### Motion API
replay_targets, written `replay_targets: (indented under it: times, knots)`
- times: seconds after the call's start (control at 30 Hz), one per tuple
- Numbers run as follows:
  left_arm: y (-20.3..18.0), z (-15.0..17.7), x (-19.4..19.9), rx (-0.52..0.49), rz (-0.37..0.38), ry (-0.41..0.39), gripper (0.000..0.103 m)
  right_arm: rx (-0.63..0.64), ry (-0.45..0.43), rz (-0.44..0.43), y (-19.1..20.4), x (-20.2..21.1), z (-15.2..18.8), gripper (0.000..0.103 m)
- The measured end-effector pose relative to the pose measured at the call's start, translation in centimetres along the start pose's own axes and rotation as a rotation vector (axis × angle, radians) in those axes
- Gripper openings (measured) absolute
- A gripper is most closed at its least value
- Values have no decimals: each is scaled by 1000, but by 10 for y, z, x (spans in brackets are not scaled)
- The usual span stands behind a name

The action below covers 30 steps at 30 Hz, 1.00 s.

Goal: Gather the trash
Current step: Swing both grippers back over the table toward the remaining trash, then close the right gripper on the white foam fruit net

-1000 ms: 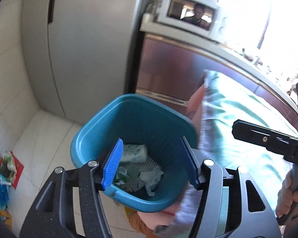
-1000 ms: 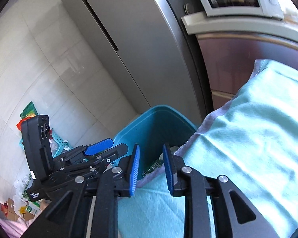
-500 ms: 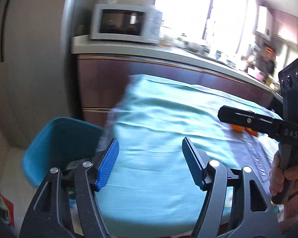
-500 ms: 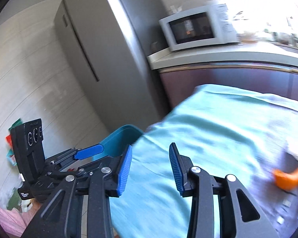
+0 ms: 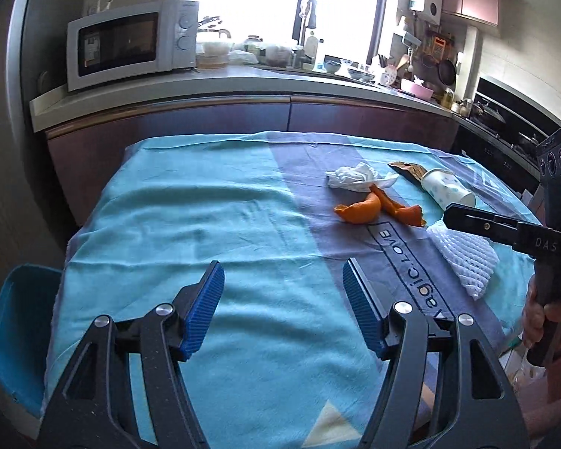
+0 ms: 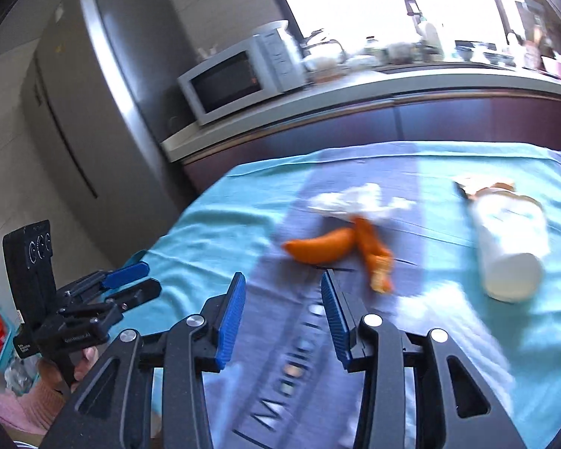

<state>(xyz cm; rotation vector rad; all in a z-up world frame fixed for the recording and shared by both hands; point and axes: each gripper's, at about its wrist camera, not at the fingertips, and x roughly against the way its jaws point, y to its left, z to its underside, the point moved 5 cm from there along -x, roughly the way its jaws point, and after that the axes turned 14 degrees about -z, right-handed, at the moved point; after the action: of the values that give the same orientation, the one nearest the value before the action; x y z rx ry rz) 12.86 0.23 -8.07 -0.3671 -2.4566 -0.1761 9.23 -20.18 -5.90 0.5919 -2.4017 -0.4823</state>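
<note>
Trash lies on the teal tablecloth (image 5: 213,224): orange peel (image 5: 359,211), a crumpled white tissue (image 5: 351,179), a paper cup on its side (image 5: 447,189), a brown wrapper (image 5: 407,168) and a white foam fruit net (image 5: 463,258). My left gripper (image 5: 282,284) is open and empty over the cloth's near middle. My right gripper (image 6: 282,290) is open and empty, just short of the orange peel (image 6: 321,249); the tissue (image 6: 355,198) and cup (image 6: 508,250) lie beyond. The blue trash bin (image 5: 15,333) stands at the table's left edge.
A kitchen counter (image 5: 243,84) with a microwave (image 5: 131,43) and dishes runs behind the table. A grey fridge (image 6: 93,112) stands at the left. A stove (image 5: 505,119) is at the far right. The left gripper also shows in the right wrist view (image 6: 131,280).
Both grippers have swung from over the blue bin to the right, over the table. The right gripper's jaws have opened wider. The trash on the cloth has come into view.
</note>
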Motion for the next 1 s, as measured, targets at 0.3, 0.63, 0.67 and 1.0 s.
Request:
replay_targets:
  times: [0.3, 0.63, 0.67, 1.0]
  knots:
    - [-58, -34, -46, -108, 62, 33, 65, -94, -46, 130, -62, 38, 13, 48]
    - [-103, -50, -97, -175, 94, 132, 64, -168, -21, 111, -93, 40, 28, 50]
    - [-106, -50, -101, -181, 93, 141, 64, -171, -16, 108, -93, 39, 28, 50]
    - [-116, -45, -128, -161, 134, 230, 47, -179, 3, 77, -94, 35, 33, 41]
